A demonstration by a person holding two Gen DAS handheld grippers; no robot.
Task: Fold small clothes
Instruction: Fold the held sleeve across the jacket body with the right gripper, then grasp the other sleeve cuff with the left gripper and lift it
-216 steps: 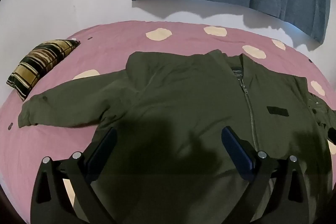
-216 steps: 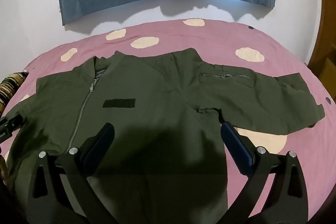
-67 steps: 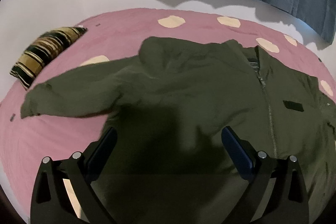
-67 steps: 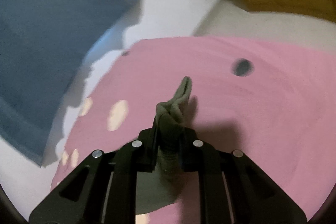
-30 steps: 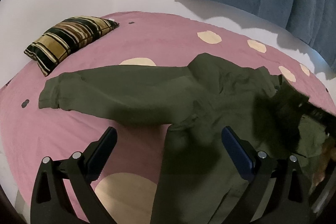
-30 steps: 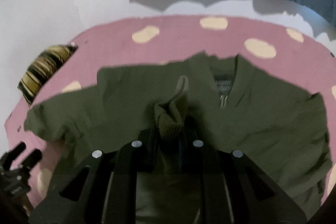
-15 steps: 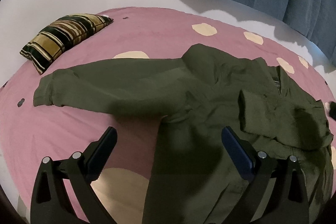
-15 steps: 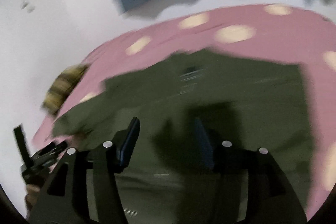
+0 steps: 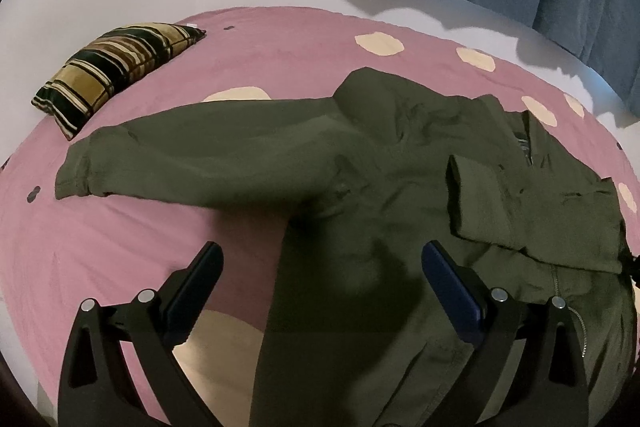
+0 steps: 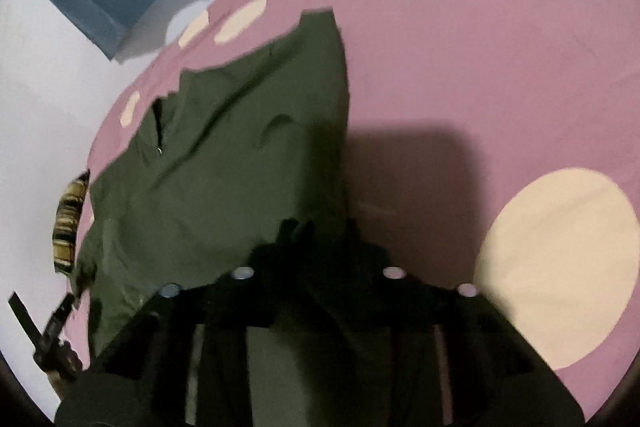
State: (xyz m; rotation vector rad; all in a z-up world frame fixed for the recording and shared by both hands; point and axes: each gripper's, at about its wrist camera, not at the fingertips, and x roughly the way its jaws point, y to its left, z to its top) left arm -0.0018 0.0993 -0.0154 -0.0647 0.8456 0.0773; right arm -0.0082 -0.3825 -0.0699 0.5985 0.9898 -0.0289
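An olive-green jacket is spread on a pink bedsheet dotted with cream spots. One sleeve is stretched out flat toward a striped pillow, while the other sleeve is laid folded across the chest. The left gripper is held above the jacket's side with its jaws wide apart and nothing gripped. The right gripper is seen blurred at the jacket's edge; its jaws are closing, and whether cloth is caught between them cannot be told.
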